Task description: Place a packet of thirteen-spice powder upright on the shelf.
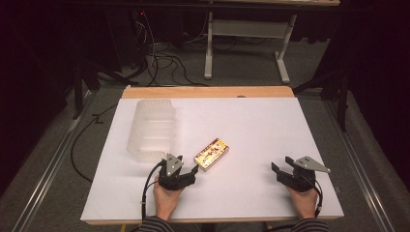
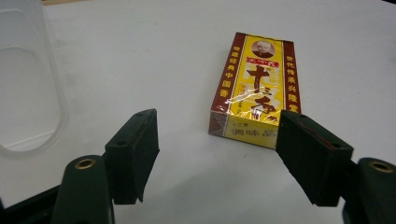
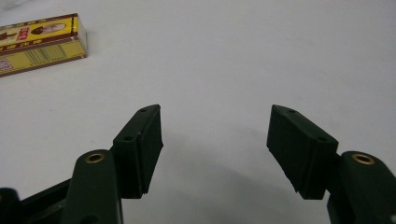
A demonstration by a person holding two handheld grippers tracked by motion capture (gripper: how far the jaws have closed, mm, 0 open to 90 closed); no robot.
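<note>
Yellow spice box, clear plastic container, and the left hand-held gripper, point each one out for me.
Yellow spice box [image 2: 256, 88], left gripper view, on its printed top face.
Clear plastic container [image 1: 151, 128], high view, on its ribbed side.
Left hand-held gripper [image 1: 187, 164], high view, midway between its fingertips.

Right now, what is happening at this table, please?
A person sits at a white table with a gripper in each hand. The left gripper has open jaws and points at a yellow box lying flat, close but not gripping it. The right gripper is also open and holds nothing. A clear plastic container lies to the left of the box.
</note>
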